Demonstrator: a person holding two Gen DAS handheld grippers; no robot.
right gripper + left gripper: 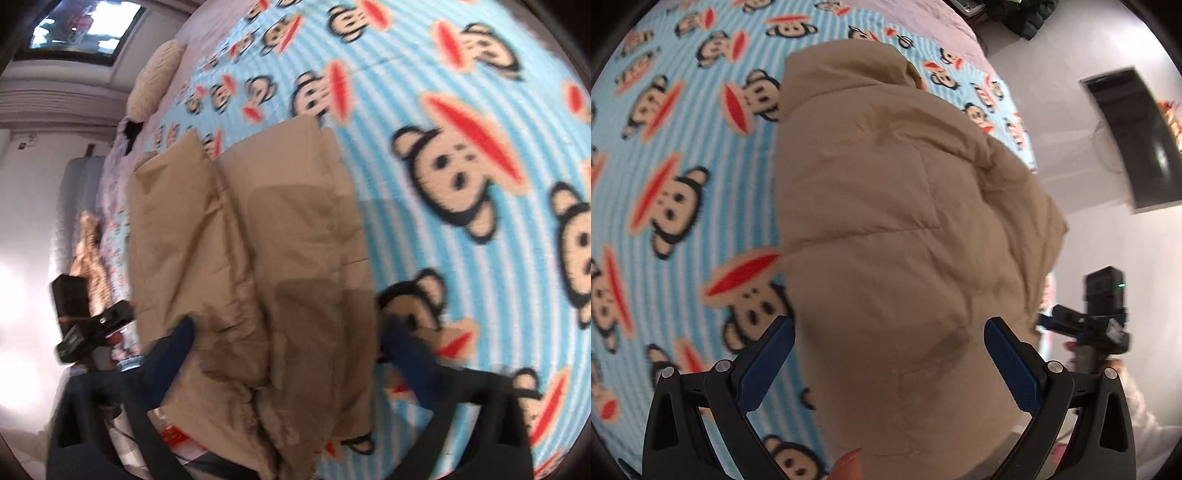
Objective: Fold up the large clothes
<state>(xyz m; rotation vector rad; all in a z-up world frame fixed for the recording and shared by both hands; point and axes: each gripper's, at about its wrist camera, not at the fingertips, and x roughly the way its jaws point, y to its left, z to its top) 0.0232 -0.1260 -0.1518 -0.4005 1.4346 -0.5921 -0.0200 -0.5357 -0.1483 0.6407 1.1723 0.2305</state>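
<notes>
Blue monkey-print bedding [683, 177] filled the frame behind a tan jacket [894, 221], folded narrow at centre. Left tool [889, 339] gaped wide, holding nothing; right tool [284, 332] likewise, though blurred. Judging by this, pinching both bottom corners evenly would keep the next fold square.

No readable text, labels or numbers anywhere; only cartoon monkey faces printed on striped blanket [683, 155], motion-blurred.
</notes>
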